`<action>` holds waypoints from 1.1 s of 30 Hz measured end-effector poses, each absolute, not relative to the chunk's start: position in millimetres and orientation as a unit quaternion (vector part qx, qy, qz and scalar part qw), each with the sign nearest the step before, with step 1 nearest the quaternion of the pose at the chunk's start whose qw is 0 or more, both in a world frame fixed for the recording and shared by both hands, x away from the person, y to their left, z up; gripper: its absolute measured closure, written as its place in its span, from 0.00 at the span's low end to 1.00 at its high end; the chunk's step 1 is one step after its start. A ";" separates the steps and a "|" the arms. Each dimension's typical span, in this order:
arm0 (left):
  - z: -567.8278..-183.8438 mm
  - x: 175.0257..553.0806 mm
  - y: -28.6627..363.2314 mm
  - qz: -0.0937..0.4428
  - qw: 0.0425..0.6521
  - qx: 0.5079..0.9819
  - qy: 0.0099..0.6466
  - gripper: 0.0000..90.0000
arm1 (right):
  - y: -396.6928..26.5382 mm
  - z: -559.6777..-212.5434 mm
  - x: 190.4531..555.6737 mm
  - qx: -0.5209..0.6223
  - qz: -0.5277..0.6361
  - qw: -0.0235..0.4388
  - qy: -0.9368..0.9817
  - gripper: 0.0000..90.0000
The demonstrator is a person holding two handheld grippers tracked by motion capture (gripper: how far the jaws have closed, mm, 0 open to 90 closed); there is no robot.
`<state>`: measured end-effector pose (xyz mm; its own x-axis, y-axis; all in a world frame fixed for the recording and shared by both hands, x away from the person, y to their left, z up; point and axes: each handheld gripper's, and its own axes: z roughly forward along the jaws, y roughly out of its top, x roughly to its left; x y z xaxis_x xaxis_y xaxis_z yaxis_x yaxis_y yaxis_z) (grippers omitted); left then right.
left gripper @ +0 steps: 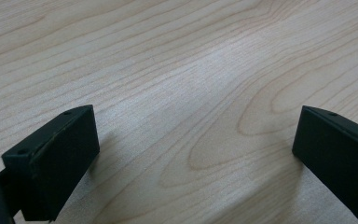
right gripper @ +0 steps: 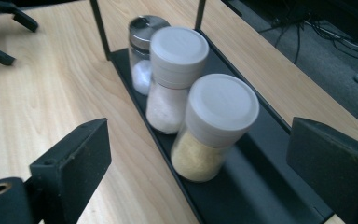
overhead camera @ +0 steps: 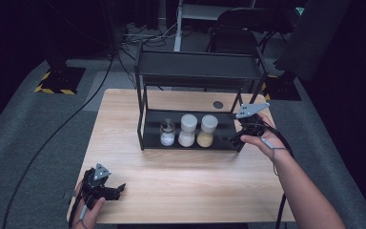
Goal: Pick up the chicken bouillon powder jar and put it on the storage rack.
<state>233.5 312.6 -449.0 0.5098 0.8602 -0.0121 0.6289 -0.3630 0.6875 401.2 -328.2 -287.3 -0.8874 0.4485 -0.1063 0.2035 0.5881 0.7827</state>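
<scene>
My left gripper (overhead camera: 106,187) rests low at the near left corner of the desk (overhead camera: 181,181), my hand (overhead camera: 88,214) wrapped round its back. Its fingers (left gripper: 51,163) are spread wide with bare wood between them. On the bottom shelf of the black rack (overhead camera: 145,119) stand three jars in a row: a metal-capped shaker (overhead camera: 167,132) at left, a white-lidded jar of white powder (overhead camera: 188,130) in the middle, and a white-lidded jar of yellow powder (overhead camera: 207,130) at right. My right forearm reaches far across to the rack's right end, where my right gripper (overhead camera: 238,136) hovers, its fingers (right gripper: 70,163) released, the yellow jar between them but untouched.
</scene>
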 end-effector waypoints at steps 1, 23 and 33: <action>-449.0 233.5 312.6 0.178 0.324 0.806 0.462 0.00 | -329.6 -287.1 399.2 0.184 0.417 0.147 0.878 0.07; -449.0 233.4 312.6 0.178 0.324 0.806 0.462 0.00 | -344.0 -290.5 369.3 0.175 0.430 0.143 0.874 0.07; -449.0 233.4 312.6 0.178 0.324 0.806 0.462 0.00 | -352.7 -305.7 356.0 0.189 0.428 0.150 0.871 0.04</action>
